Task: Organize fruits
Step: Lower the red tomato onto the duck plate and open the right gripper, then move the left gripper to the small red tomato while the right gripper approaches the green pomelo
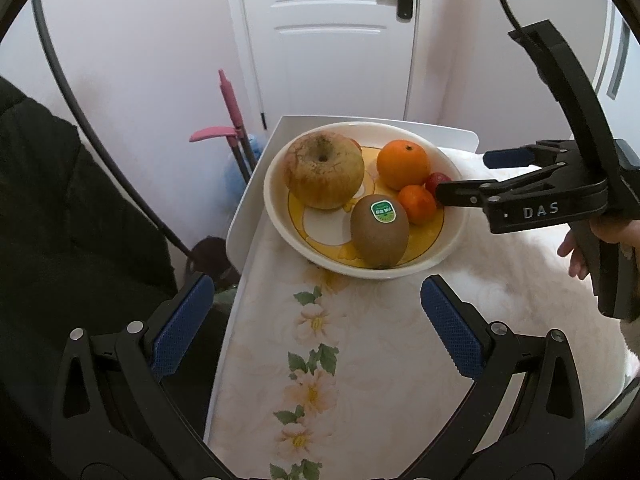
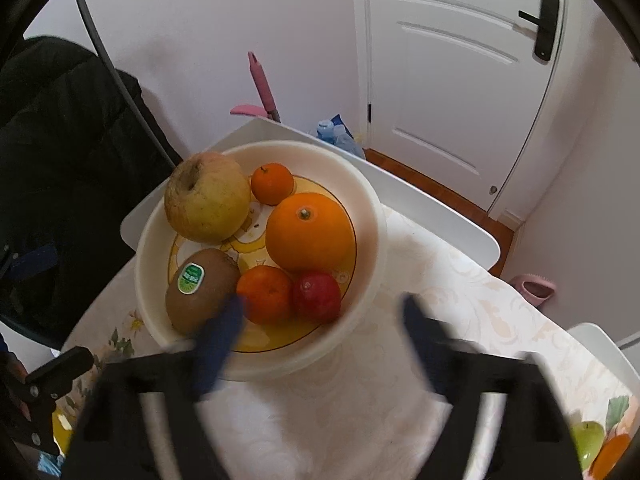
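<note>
— Cream ceramic, that bowl [image 1: 448, 256]; from the left wrist view it sits at the far end of the floral surface [image 1: 360, 360], holding the apple [image 1: 324, 170], the big orange [image 1: 403, 163], a small mandarin [image 1: 417, 204], the kiwi [image 1: 379, 232] and a sliver of a red fruit [image 1: 438, 180]. My left gripper [image 1: 316, 320] hangs short of the bowl, jaws spread wide, nothing between them.

— And your right gripper [image 1: 460, 178]?

— It comes in from the right, jaws apart, tips over the rim beside the mandarin and the red fruit.

— What does the right wrist view give you?

— It's blurred, but the right gripper [image 2: 320, 316] has its jaws open, one finger over the kiwi [image 2: 200, 292] and mandarin [image 2: 266, 294], the other outside the rim [image 2: 372, 280]. The red fruit [image 2: 316, 296] lies between them. A second mandarin [image 2: 272, 183] sits behind the orange [image 2: 310, 232].

— How would you take it well?

— I judge the red fruit the likely target. I'd bring the outer finger inside the rim, centre on the fruit, lower straight, close gently so it doesn't bruise or roll, and keep off the mandarin touching it.
</note>
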The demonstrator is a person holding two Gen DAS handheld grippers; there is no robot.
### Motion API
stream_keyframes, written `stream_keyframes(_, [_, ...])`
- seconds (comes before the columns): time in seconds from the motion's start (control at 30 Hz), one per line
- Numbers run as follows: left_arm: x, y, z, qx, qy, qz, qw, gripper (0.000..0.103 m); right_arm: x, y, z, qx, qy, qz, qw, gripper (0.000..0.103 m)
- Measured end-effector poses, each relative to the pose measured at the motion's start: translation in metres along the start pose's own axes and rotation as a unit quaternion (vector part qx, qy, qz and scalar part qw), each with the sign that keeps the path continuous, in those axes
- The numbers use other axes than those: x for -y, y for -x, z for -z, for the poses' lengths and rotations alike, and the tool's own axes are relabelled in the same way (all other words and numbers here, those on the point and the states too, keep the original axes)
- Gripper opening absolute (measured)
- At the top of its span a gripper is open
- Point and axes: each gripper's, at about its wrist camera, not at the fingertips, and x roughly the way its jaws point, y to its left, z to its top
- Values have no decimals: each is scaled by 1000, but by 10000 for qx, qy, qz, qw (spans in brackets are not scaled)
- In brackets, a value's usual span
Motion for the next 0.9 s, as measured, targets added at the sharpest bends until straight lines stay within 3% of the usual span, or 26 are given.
stream_keyframes(0.13, [-3,4,-2,-41,28,4,10000,103,-2,6,2,-40,-22,-7,10000,95])
stream_keyframes(0.17, [-3,5,-4,-44,27,1,10000,103,-3,8,3,-45,-33,-18,10000,103])
stream_keyframes(0.6, [-14,42,-28,214,4,110,9997,103,-20,62,0,268,-184,61,9995,103])
stream_keyframes(0.9, [-9,70,-49,531,-279,410,9974,103,-33,111,11,364,-348,478,9976,103])
